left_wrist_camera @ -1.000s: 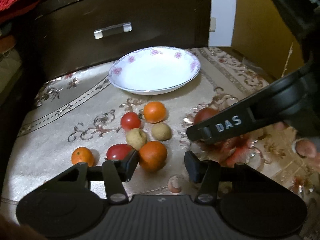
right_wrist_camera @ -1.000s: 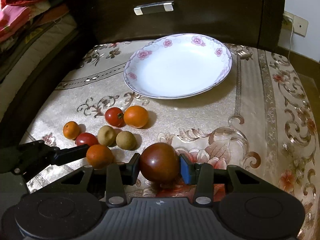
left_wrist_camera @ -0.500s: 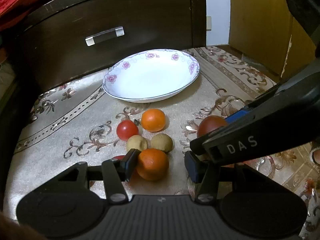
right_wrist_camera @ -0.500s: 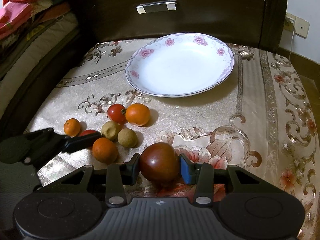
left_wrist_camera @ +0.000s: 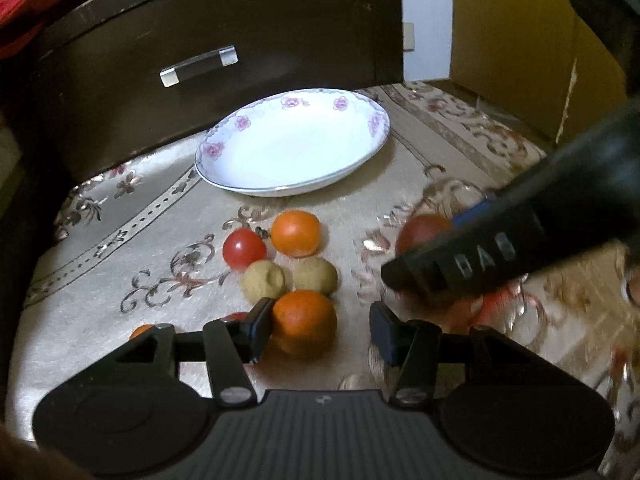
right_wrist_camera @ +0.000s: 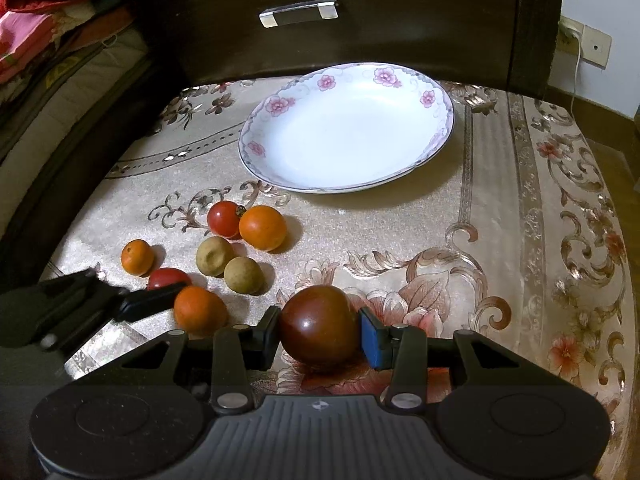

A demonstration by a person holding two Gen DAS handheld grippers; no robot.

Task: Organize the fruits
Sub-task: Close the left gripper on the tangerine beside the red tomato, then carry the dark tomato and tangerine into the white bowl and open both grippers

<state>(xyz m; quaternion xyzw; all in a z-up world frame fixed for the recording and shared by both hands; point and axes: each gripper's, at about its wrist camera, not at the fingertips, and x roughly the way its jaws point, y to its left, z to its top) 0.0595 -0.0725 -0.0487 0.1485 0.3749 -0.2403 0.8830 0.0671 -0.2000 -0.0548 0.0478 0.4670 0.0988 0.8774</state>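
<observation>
Bare cloth (right_wrist_camera: 360, 224) separates fruit cluster (right_wrist_camera: 224, 248) from plate (right_wrist_camera: 436, 136).

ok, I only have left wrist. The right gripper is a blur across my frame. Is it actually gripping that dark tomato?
Observer: Yes. In the right wrist view the right gripper has a pad pressed on each side of the dark tomato.
Operator: And what is tucked behind my left finger? I only see slivers.
Observer: Two fruits. A small orange sits apart near the cloth's edge. A red tomato lies right beside the near finger of the left gripper.
</observation>
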